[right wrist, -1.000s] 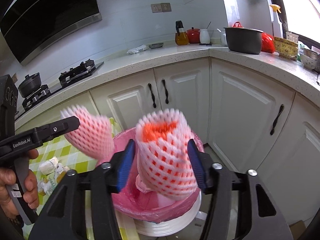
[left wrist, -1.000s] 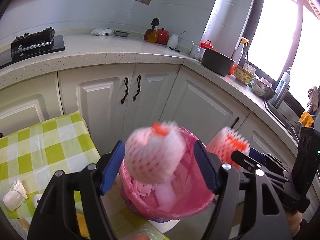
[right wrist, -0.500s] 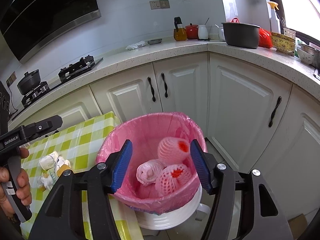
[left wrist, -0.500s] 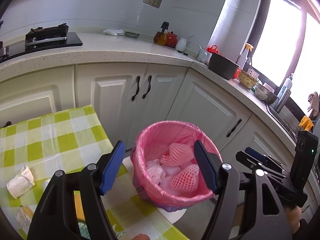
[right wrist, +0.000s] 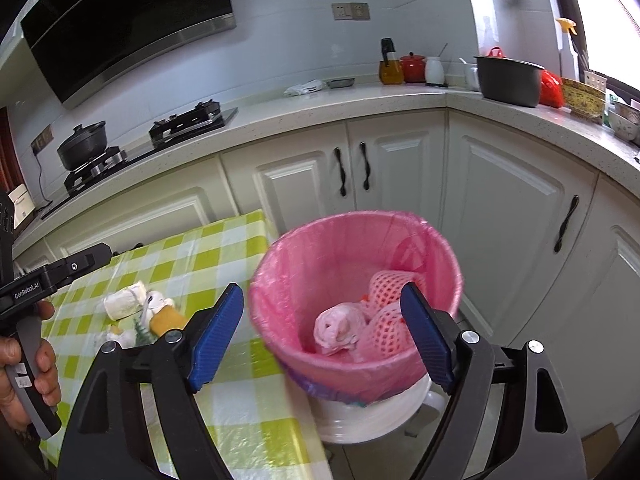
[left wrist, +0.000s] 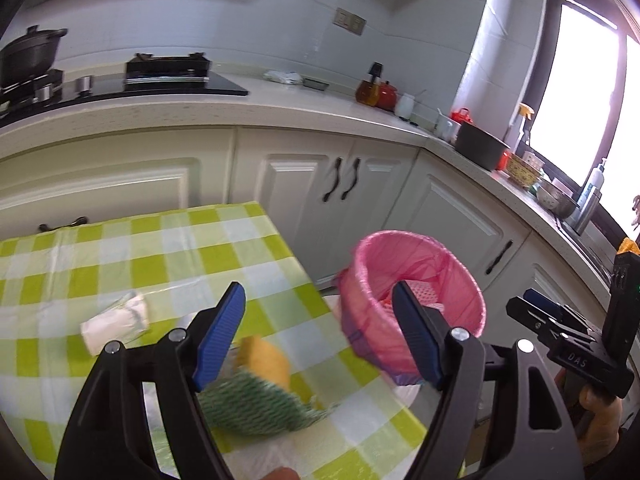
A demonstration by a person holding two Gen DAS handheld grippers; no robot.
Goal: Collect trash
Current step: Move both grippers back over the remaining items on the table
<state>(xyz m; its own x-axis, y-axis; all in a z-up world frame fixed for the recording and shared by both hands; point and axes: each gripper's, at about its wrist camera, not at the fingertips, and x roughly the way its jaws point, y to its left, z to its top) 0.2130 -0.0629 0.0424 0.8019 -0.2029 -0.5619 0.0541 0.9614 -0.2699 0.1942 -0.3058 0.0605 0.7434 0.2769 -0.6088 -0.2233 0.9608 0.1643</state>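
A bin with a pink liner (right wrist: 352, 256) stands beside the table; two pink foam fruit nets (right wrist: 384, 328) and a pink crumpled wad (right wrist: 338, 328) lie inside it. My right gripper (right wrist: 322, 300) hangs over the bin's near rim, jaws opening with nothing between them. My left gripper (left wrist: 318, 300) is above the table corner left of the bin (left wrist: 416, 300), jaws also opening and empty. Just below it lie a yellow piece (left wrist: 264, 356) in green mesh (left wrist: 256, 404) and a white paper wad (left wrist: 116, 320). The same wad (right wrist: 126, 300) and yellow piece (right wrist: 168, 320) show in the right wrist view.
The table wears a green-and-white checked cloth (left wrist: 140, 248). White cabinets (right wrist: 400, 176) and an L-shaped counter (right wrist: 360, 108) with a stove (right wrist: 192, 120), pots and jars stand behind. A hand (right wrist: 24, 356) holds the left tool.
Both foam nets left the jaws and now lie in the bin. Both grippers stand wider and empty. The left gripper swung left, from over the bin to over the table corner.
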